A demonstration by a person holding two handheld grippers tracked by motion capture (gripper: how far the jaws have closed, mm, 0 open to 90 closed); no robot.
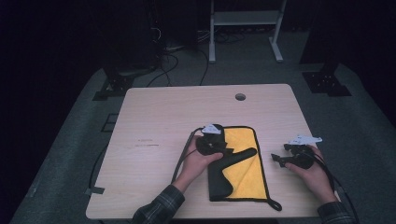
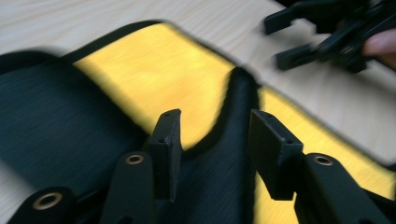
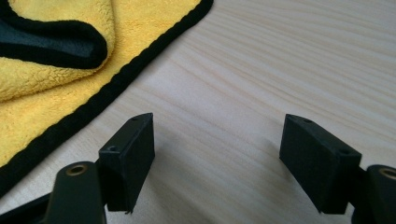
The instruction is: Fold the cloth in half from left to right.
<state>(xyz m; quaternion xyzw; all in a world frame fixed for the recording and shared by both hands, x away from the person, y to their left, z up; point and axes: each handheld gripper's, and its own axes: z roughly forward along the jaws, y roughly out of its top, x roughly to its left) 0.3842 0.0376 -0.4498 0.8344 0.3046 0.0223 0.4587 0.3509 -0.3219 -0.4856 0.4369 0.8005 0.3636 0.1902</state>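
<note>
A yellow cloth [image 1: 245, 175] with a black hem lies on the wooden table [image 1: 154, 116], near its front. Its left part is folded over, showing a dark grey underside [image 1: 222, 179]. My left gripper [image 1: 223, 148] hovers over the fold's upper left; in the left gripper view its jaws [image 2: 215, 116] stand open above the dark flap [image 2: 51, 121] and the yellow face [image 2: 154, 70], pressing on nothing. My right gripper [image 1: 279, 158] rests to the right of the cloth. Its jaws [image 3: 218, 121] are open over bare wood, the cloth's hem [image 3: 116, 79] off to their left.
A round cable hole [image 1: 240, 97] sits near the table's far edge. Black cables trail from both grippers toward the front edge. Beyond the table, a white frame stand [image 1: 245, 18] and dark equipment bases stand on the grey floor. The other gripper [image 2: 327, 37] shows in the left gripper view.
</note>
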